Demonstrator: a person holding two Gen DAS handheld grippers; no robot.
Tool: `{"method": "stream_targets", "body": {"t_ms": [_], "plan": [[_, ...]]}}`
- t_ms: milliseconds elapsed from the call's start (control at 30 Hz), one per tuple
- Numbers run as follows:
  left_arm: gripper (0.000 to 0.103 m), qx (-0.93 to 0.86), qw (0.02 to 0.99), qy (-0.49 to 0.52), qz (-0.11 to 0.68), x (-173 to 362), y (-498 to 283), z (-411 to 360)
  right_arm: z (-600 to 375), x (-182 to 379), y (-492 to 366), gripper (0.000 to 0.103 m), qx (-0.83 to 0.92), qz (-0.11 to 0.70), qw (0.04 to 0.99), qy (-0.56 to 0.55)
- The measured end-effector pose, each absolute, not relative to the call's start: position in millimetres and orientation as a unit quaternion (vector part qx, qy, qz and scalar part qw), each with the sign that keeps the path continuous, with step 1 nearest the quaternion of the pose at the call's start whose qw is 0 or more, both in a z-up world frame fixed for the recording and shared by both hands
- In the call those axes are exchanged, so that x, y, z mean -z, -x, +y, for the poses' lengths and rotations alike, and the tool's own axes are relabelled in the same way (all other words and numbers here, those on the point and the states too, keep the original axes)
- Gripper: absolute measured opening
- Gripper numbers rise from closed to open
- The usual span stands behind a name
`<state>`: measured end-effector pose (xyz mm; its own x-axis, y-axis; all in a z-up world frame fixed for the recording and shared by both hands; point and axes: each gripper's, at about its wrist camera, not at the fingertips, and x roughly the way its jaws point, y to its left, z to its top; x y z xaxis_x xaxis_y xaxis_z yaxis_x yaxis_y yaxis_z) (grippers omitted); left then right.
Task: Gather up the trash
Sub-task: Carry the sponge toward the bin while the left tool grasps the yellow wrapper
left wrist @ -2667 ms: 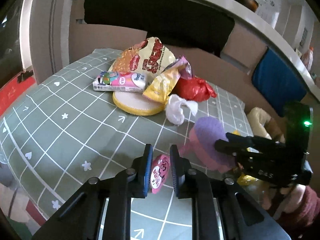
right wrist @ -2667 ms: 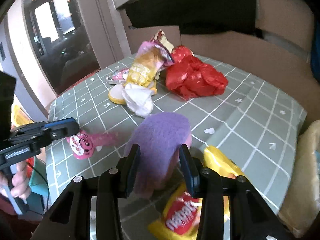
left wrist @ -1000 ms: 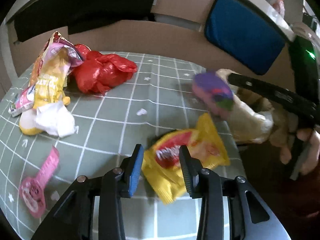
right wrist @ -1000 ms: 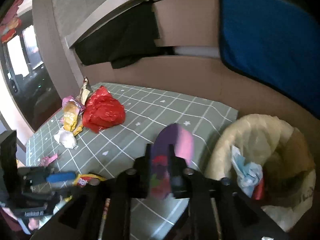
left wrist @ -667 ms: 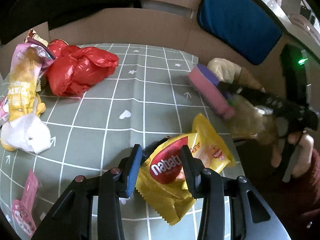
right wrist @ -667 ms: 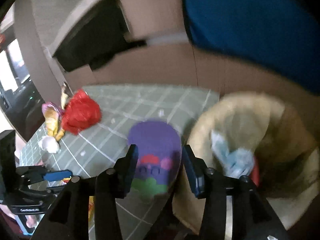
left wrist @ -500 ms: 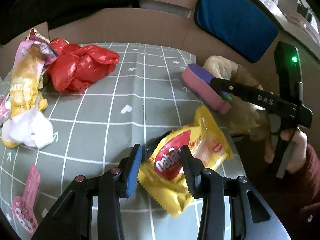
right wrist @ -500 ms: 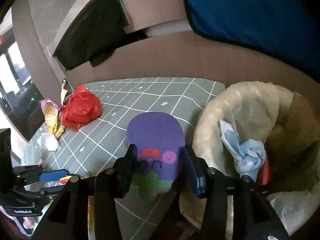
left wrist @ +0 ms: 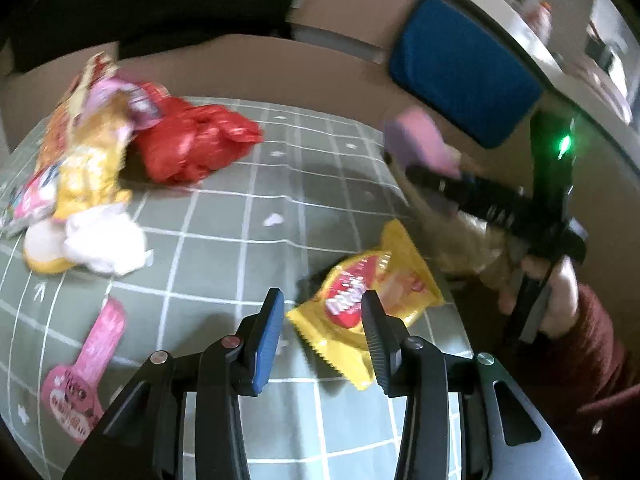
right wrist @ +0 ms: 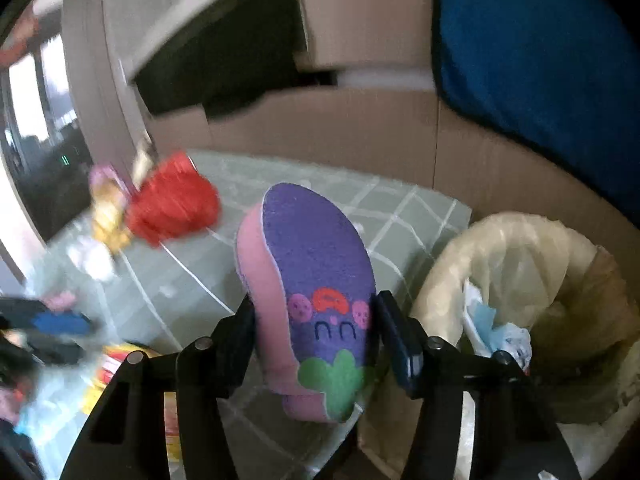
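On the green checked tabletop (left wrist: 224,216) lies a flat yellow snack bag (left wrist: 366,300) with zigzag ends and a red oval on its front. It is shiny and a bit crinkled. Its long side runs on a slant, from near left to far right. The left tool (left wrist: 322,330) hangs over it with its two black fingers spread apart, one on each side of the bag's near end, holding nothing.

The right tool (right wrist: 314,334) is squeezed on a soft foam sponge (right wrist: 310,292). The sponge is oval, purple and fuzzy on top, pink along the side, with a small face and a green leaf shape at the near end. Its long side points away from the tool, tipped up. It is held in the air just beside a bin (right wrist: 532,292) lined with a thin, wrinkly, pale plastic bag, with crumpled blue and white paper inside.

Farther back on the tabletop sit a scrunched red plastic bag (left wrist: 196,146), a pile of bright wrappers (left wrist: 88,148), a white crumpled tissue (left wrist: 106,238), and a long pink wrapper (left wrist: 84,372) lying flat.
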<state>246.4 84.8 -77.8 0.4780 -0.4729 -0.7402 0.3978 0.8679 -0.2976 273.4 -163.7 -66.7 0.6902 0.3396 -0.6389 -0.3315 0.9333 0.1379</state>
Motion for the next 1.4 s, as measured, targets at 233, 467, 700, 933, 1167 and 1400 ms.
{"method": "stream_targets", "body": {"t_ms": [233,467,700,933,1167,1400], "plan": [[0.041,0.301,0.837,-0.017,0.457,80,-273,52,-187,37,-257,0.054,-0.197,0.345,0.916,-0.052],[0.041,0.300,0.811,-0.084,0.495,97,-287,29,-208,41,-242,0.054,-0.192,0.356,0.910,-0.085],[0.004,0.246,0.840,-0.112,0.471,95,-258,23,-204,40,-238,0.054,-0.198,0.357,0.909,-0.084],[0.000,0.207,0.871,-0.072,0.439,81,-240,47,-190,34,-233,0.054,-0.210,0.350,0.910,-0.069],[0.000,0.209,0.879,-0.032,0.427,67,-236,68,-179,32,-233,0.054,-0.219,0.351,0.908,-0.064],[0.051,0.288,0.857,0.040,0.425,68,-253,57,-192,30,-230,0.054,-0.199,0.345,0.915,-0.061]]}}
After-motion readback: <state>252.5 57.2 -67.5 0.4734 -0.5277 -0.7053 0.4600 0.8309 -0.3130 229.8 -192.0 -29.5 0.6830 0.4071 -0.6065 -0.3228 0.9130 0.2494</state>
